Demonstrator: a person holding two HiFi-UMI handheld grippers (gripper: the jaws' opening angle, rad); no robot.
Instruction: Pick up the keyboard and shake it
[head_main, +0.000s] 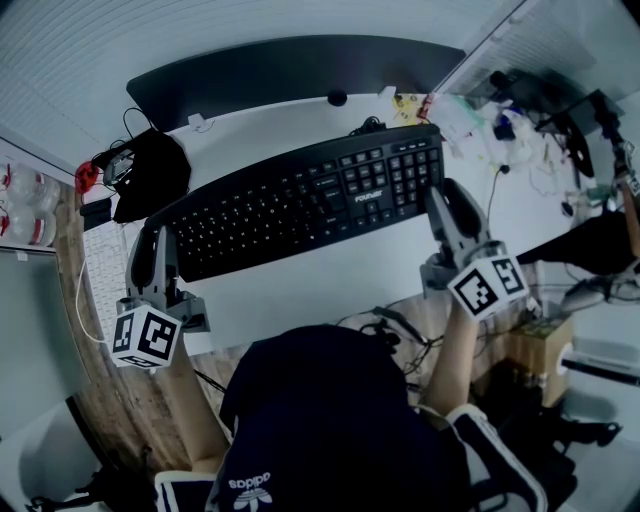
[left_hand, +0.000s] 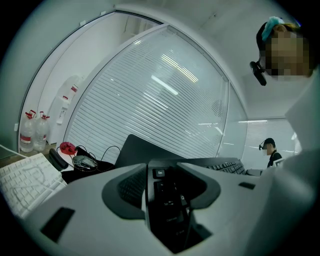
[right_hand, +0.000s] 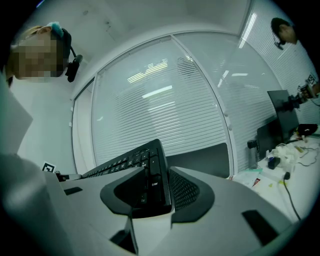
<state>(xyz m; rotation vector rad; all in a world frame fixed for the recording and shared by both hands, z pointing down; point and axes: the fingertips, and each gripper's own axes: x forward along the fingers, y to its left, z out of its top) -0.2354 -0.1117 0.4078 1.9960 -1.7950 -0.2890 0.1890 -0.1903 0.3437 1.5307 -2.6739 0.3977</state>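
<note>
Black plastic full-size keyboard (head_main: 300, 205) lies slantwise over the white desk (head_main: 300, 288), seemingly lifted off it, though the head view leaves that unsure. Its Esc-key end sits clamped between the grey jaws of the left gripper (head_main: 158, 240). The right gripper (head_main: 445, 200) has its jaws pressed on the number-pad end.

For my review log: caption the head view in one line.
Left gripper and right gripper clasp opposite ends of the black keyboard over a white desk.
</note>
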